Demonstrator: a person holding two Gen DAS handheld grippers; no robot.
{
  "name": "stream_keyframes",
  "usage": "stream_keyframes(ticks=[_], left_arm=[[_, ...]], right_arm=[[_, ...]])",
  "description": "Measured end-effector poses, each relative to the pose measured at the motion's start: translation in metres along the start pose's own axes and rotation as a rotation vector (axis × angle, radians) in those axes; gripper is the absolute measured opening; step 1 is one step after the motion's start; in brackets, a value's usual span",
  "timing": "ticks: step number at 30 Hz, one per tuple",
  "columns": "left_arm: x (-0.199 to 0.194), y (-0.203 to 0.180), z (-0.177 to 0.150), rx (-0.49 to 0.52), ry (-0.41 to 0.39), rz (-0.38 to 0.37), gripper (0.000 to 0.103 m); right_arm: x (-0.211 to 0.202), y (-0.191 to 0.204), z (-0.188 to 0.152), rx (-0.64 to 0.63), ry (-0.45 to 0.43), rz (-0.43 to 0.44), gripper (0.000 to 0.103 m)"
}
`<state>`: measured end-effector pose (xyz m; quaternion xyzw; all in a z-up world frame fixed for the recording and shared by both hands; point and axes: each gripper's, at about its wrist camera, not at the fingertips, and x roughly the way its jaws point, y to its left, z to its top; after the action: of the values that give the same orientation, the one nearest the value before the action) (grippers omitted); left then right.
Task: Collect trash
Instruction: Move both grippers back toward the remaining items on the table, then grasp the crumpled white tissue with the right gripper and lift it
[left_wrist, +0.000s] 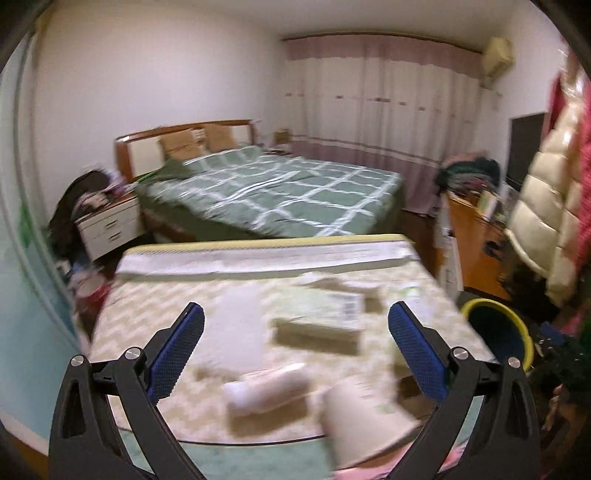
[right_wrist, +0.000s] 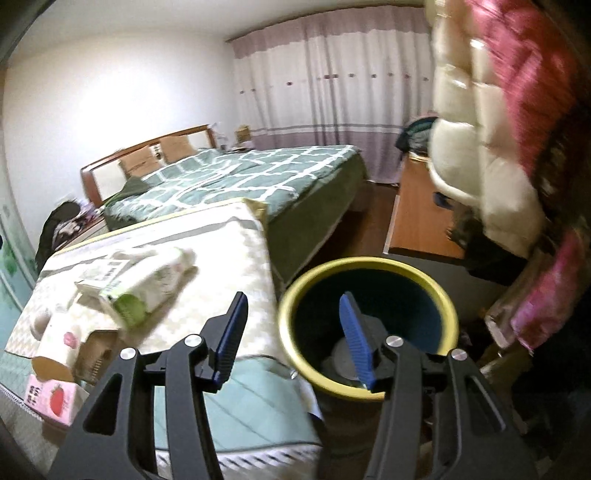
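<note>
- Currently the trash lies scattered on a small patterned mattress (left_wrist: 155, 317) in the foreground: a flat green-and-white carton (left_wrist: 321, 314), a pale roll-like item (left_wrist: 266, 391) and a white cup-shaped piece (left_wrist: 354, 417) in the left wrist view, all heavily blurred.
- Further pieces show in the right wrist view: a green-ended packet (right_wrist: 147, 284) and a pink strawberry-print box (right_wrist: 51, 400) at the near corner.
- Receptacle: a dark bin with a yellow rim (right_wrist: 295, 343) stands on the floor just beside the mattress edge. Something pale lies at its bottom; what it is cannot be told.
- Left hand-held gripper (left_wrist: 295, 350): jaws spread wide, nothing between them, aimed downward over the carton and roll.
- Right hand-held gripper (right_wrist: 291, 336): jaws partly apart, empty, pointing down at the bin rim, one finger over the bin mouth, the other over the mattress edge.
- Risk, judged: strong blur suggests a fast approach; a hurried closing could miss the roll or nudge it off the near edge.
- Risk, judged: items crowd and overlap, so the wide left jaws may catch two at once or pinch the soft cover beneath.
- Risk, judged: the carton is flat and broad; a grip across its face may slip, so an edge grip looks safer.
- Risk, judged: the right fingers sit near the rim and could knock the bin.
</note>
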<state>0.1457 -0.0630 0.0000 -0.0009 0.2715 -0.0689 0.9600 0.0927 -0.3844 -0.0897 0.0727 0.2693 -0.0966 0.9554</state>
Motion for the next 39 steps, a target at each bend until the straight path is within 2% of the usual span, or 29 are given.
stream_keyframes(ticks=[8,18,22,29,39], left_arm=[[0.024,0.074,-0.014,-0.075,0.01,0.098,0.098],[0.077,0.111,-0.02,-0.086,0.02,0.215,0.098],[0.094,0.119,-0.027,-0.101,0.048,0.216,0.098],[0.103,0.113,-0.03,-0.07,0.052,0.247,0.098],[0.107,0.106,-0.032,-0.059,0.069,0.235,0.098]], right_arm=[[0.033,0.075,0.031,-0.091,0.03,0.135,0.05],[0.089,0.151,0.062,-0.208,0.113,0.285,0.05],[0.121,0.182,0.074,-0.267,0.179,0.34,0.05],[0.18,0.219,0.084,-0.334,0.334,0.368,0.05],[0.239,0.244,0.085,-0.404,0.496,0.299,0.05]])
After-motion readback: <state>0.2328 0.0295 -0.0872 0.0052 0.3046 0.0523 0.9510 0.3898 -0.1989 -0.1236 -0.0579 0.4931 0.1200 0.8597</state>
